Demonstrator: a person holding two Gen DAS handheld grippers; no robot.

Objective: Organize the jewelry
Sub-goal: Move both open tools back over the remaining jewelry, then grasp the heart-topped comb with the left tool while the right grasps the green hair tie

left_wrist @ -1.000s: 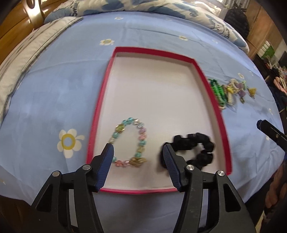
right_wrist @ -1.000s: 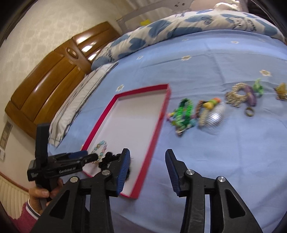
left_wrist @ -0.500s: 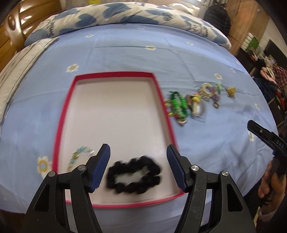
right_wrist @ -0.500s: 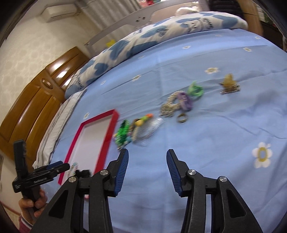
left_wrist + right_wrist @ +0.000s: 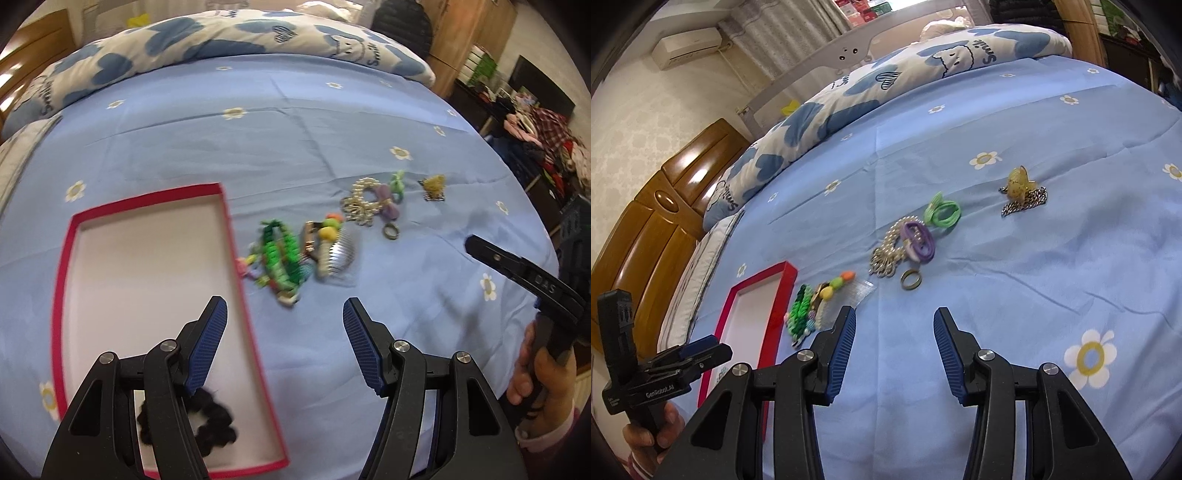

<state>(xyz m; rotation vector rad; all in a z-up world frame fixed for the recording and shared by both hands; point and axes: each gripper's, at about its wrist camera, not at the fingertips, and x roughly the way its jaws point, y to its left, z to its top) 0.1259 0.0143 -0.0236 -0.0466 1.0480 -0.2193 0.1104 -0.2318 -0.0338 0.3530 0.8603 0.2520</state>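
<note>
A red-rimmed white tray (image 5: 229,218) lies on the blue bedsheet; it also shows in the right wrist view (image 5: 783,280). A black scrunchie (image 5: 218,421) lies in its near corner, partly hidden by my left finger. Right of the tray lie a green bracelet (image 5: 279,251), a clear hair comb (image 5: 341,253), a pearl bracelet (image 5: 360,201), a purple band (image 5: 919,240), a ring (image 5: 910,279), a green hair tie (image 5: 942,212) and a yellow charm on a chain (image 5: 1021,186). My left gripper (image 5: 284,317) is open and empty over the tray's right rim. My right gripper (image 5: 894,326) is open and empty above the sheet, short of the ring.
A blue-and-white duvet (image 5: 240,40) lies along the bed's far side. A wooden headboard (image 5: 646,229) stands to the left. A cluttered shelf with clothes (image 5: 535,129) stands beyond the bed's right edge.
Both grippers have swung right, away from the tray and towards the loose jewelry. The beaded bracelet in the tray has left the left wrist view. Both grippers stay open.
</note>
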